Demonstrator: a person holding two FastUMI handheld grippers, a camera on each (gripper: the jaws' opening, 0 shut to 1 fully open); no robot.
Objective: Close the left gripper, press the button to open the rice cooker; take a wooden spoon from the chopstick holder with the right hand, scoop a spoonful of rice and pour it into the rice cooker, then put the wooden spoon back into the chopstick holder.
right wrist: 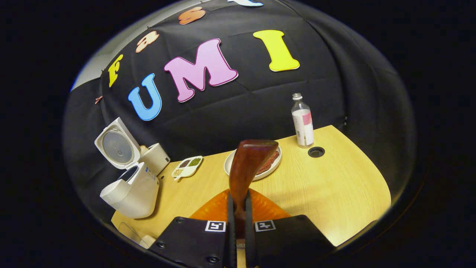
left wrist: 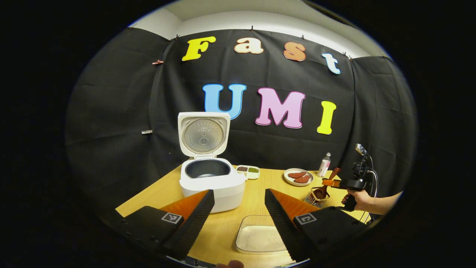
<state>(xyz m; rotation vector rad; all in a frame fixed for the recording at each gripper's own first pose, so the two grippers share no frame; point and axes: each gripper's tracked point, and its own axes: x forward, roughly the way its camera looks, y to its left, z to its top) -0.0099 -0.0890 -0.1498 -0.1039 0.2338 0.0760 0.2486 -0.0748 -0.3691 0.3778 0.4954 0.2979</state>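
Note:
The white rice cooker [left wrist: 208,178] stands open, its lid [left wrist: 203,134] upright and its dark inner pot bare; it also appears at the left in the right gripper view [right wrist: 130,190]. My left gripper [left wrist: 240,208] is held open in front of it, nothing between the fingers. A clear tray of white rice [left wrist: 260,236] lies just below. My right gripper [right wrist: 239,199] is shut on the wooden spoon [right wrist: 247,167], handle pointing up. In the left gripper view the spoon's bowl [left wrist: 319,193] is at the wire chopstick holder [left wrist: 315,199], with the right gripper [left wrist: 331,182] held by a hand.
At the back of the wooden table [right wrist: 334,186] are a small divided dish of grains [left wrist: 248,170], a plate of reddish-brown food [left wrist: 298,176] and a bottle [right wrist: 303,121]. A round hole [right wrist: 316,151] sits in the tabletop beside the bottle.

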